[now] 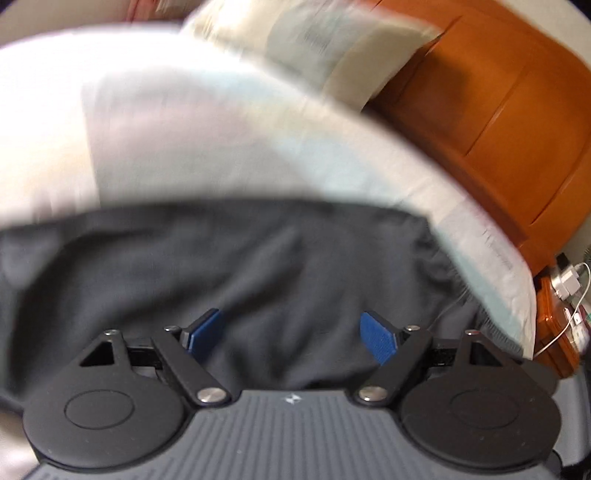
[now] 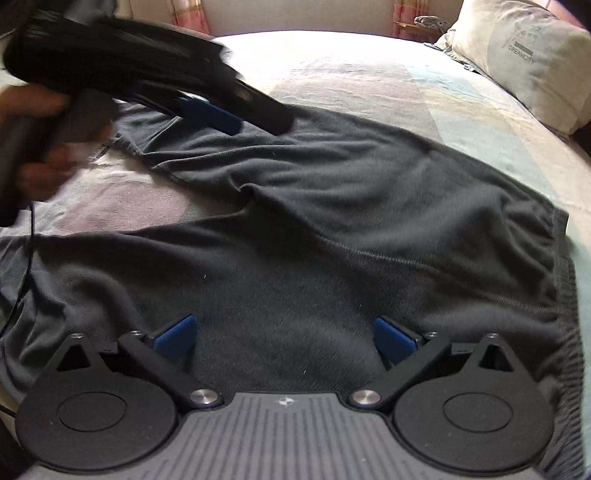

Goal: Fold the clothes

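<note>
A dark grey garment [image 2: 295, 229] lies spread across a bed [image 2: 351, 85], filling most of the right wrist view from 9 o'clock to 3 o'clock. It looks like soft knit trousers or a similar piece; one ribbed, gathered edge runs down the side at 3 to 4 o'clock, and a narrower part stretches up toward 10 o'clock. The bed's sheet is pale, with faint blocks of pink, cream and light blue, and brightly lit at 12 o'clock.

A cream pillow [image 2: 524, 62] with faint grey printing sits at 1 to 2 o'clock, at the head of the bed. Pink patterned curtains [image 2: 192, 14] show at the far edge at 11 o'clock.

The right gripper [image 2: 284, 338] hangs low over the middle of the garment, its blue pads spread wide apart with only cloth lying beneath them; nothing is pinched.

The left gripper [image 2: 236, 114] appears at 10 o'clock in this view, blurred, held in a person's hand [image 2: 55, 147], its tips just over the narrow upper part of the garment. In its own blurred view, the left gripper [image 1: 291, 334] has its blue pads well apart above dark cloth, gripping nothing.

That view also shows an orange wooden headboard [image 1: 498, 129] at 2 o'clock and a small wooden nightstand [image 1: 554, 325] with white cables at 3 o'clock.
</note>
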Demonstrator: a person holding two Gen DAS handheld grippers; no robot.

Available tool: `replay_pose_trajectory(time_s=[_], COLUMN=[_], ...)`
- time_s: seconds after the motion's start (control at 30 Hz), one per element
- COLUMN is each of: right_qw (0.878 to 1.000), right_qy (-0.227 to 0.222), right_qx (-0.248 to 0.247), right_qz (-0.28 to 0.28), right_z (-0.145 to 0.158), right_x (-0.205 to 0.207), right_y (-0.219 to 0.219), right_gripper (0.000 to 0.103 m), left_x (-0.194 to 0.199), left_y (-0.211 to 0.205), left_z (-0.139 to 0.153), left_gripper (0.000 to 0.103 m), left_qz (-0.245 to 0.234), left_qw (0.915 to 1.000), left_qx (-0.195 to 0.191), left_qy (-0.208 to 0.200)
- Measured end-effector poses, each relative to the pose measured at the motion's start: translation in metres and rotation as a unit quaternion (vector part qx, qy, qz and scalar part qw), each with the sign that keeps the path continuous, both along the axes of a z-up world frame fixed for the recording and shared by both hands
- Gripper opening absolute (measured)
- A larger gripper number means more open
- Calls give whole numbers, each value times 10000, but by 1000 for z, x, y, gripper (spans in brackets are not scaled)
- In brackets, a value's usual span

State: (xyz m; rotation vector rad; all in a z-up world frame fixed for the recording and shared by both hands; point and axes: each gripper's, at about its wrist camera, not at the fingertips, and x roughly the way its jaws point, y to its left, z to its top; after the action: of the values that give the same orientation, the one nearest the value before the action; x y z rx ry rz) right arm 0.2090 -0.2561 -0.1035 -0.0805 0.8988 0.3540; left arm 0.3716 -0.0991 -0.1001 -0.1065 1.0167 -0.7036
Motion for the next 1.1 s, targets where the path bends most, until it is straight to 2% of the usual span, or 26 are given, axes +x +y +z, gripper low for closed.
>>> replay_pose_trajectory(time_s=[0.03, 0.13, 0.2, 0.27, 0.33, 0.47, 0.53, 0.63, 0.7, 0.77, 0.83, 0.93, 1.03, 1.1], right_qw=[10000, 9999, 9990, 9929, 9845, 9853, 9830, 9784, 9800, 9761, 9768, 9845, 9913, 9924], right_qy=[-49, -83, -339, -844, -963, -465, -451, -526, -468, -352, -498, -433, -270, -380], right_qx=[4, 61, 146, 86, 26, 271, 385, 160, 276, 481, 575, 378, -29, -354], right_qz=[6, -46, -267, -838, -1464, -1619, -1735, -1993, -1916, -2090, -2003, -1655, -1286, -1116], right_z=[-1, 5, 16, 29, 36, 23, 10, -4, 1, 13, 24, 23, 2, -5], right_x=[-2, -2, 2, 14, 39, 85, 94, 99, 93, 77, 60, 43, 29, 24], right_y=[0, -6, -16, -27, -36, -44, -52, -70, -84, -95, -92, -70, -46, -35], right_gripper=[103, 103, 103, 103, 103, 103, 103, 103, 103, 103, 103, 103, 103, 103], left_x=[-2, 3, 7, 16, 26, 46, 54, 67, 68, 68, 64, 57, 48, 45], left_y=[3, 6, 6, -2, -14, -29, -34, -44, -52, -62, -76, -104, -137, -158], left_z=[0, 14, 28, 39, 41, 20, 9, 14, 27, 42, 55, 64, 59, 52], left_gripper=[83, 82, 83, 83, 83, 84, 84, 83, 83, 83, 85, 87, 87, 87], left_qz=[-27, 64, 100, 96, 72, -59, 4, 329, 301, 178, -80, -625, -1020, -1209], left_qw=[10000, 9998, 9999, 9998, 9994, 9982, 9960, 9911, 9923, 9941, 9971, 9974, 9928, 9886], left_qx=[-60, 61, 47, 154, 321, 596, 876, 1237, 1142, 982, 702, 317, 165, 65], left_qy=[-54, 187, 73, -53, -135, -56, -186, -355, -368, -414, -287, 187, 608, 895])
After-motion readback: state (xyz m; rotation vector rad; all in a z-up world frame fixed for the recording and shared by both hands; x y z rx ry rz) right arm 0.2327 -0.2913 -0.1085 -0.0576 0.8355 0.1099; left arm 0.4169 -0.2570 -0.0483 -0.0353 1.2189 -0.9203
